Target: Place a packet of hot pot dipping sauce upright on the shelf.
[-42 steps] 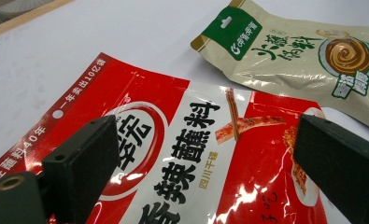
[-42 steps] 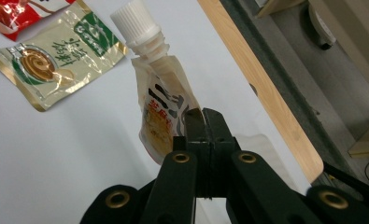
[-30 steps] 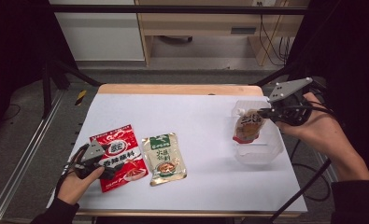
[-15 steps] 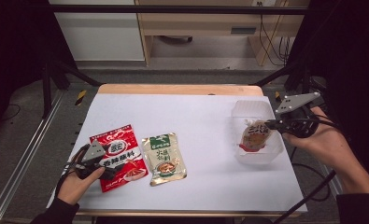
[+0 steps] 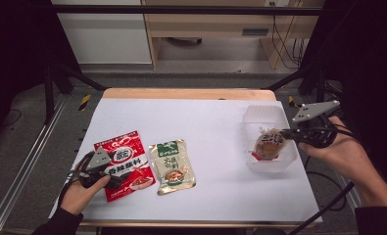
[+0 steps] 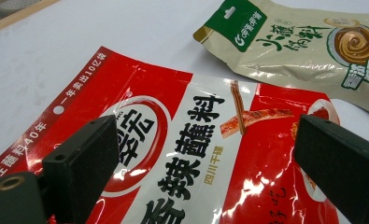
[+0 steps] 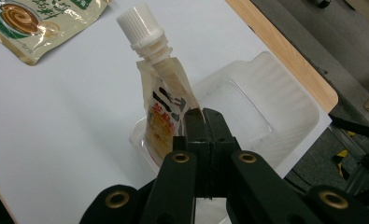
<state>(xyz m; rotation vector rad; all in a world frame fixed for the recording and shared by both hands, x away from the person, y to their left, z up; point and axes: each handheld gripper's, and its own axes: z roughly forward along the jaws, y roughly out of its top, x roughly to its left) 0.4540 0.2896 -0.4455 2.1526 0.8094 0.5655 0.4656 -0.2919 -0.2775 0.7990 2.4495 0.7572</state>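
Right tongs (image 7: 204,122) pinch a spouted pouch (image 7: 164,109) over the clear tray (image 5: 284,161); left tongs (image 6: 210,154) gape, empty; letting go tilted could tip the pouch out.

A beige sauce pouch with a green header (image 5: 172,167) lies flat on the white tabletop (image 5: 205,122), near the middle of its near half. A light wooden edge (image 5: 186,93) runs along the table's far side. Beyond it stands a pale wooden desk (image 5: 208,27) with cables (image 5: 279,34) hanging at its right. A metal rail (image 5: 24,166) runs along the floor at left.
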